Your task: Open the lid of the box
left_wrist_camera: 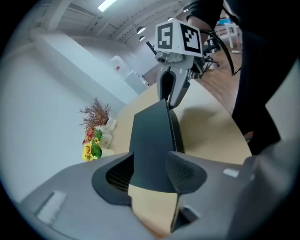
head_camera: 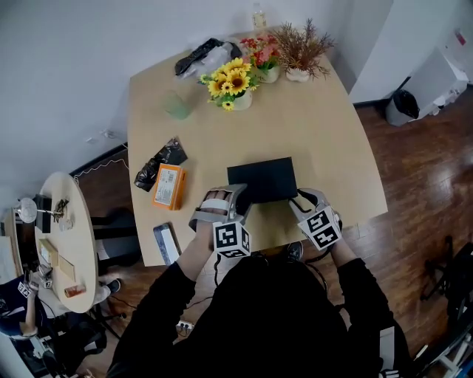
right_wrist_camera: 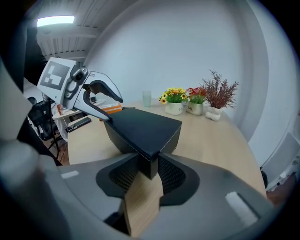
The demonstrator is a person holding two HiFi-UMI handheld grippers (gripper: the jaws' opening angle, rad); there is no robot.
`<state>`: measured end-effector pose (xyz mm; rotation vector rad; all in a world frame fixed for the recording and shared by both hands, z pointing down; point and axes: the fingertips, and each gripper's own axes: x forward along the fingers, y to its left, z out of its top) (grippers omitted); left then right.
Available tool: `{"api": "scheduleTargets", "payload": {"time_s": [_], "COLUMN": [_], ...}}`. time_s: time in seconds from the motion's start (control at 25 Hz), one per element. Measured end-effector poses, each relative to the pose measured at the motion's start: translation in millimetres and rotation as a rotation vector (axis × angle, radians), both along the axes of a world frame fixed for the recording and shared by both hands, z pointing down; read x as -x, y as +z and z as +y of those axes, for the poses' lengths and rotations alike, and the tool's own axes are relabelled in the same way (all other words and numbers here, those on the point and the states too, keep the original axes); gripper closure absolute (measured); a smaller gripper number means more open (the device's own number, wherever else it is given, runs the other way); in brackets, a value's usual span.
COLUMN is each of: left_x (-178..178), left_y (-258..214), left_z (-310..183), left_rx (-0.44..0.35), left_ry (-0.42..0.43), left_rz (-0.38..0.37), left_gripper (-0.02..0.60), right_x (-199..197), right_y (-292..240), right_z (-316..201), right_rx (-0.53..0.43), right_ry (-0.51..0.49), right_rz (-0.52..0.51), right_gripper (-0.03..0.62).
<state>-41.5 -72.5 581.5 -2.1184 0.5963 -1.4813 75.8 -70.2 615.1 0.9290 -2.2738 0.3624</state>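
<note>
No text reads clearly: the white label on the orange packet [head_camera: 168, 187] and the print on the white flowerpot [right_wrist_camera: 175, 108] are too small.

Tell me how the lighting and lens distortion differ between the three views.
Head view: even, soft room light, no glare, mild bowing at the edges. Left gripper view: heavy fisheye inside a dark round border, ceiling lights blown out, a soft shadow beside the box on the table. Right gripper view: same fisheye border, one ceiling light blown out, box in sharp focus.
</note>
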Motion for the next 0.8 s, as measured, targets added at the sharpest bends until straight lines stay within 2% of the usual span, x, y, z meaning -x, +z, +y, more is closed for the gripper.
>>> {"api": "scheduleTargets", "payload": {"time_s": [0.12, 0.36, 0.56, 0.68, 0.8], "left_x": [-3.3, -5.3, -6.9, -8.6, -6.4], "left_y": [1.2, 2.5, 0.6, 7.0, 14.7], "left_z": [5.8, 11.0, 6.4, 14.9, 14.6], "left_rx": [0.05, 0.083, 0.063, 0.133, 0.136], "left_ry": [0.018, 0.019, 0.012, 0.015, 0.012], "left_rz": [0.005, 0.0, -0.011, -0.002, -0.021], "left_gripper": [0.387, 0.387, 0.388, 0.397, 0.397], "right_x": [-1.0, -0.9, -2.9, -2.6, -2.8], "right_y": [0.0, 0.5, 0.6, 1.3, 1.0], "right_z": [1.1, 1.2, 1.2, 1.5, 1.1], "right_rx": [0.005, 0.012, 0.017, 0.019, 0.019], "right_ry": [0.0, -0.01, -0.012, -0.012, -0.012], "right_rz": [0.001, 0.008, 0.014, 0.012, 0.014], "right_gripper": [0.463, 0.467, 0.473, 0.474, 0.477]}}
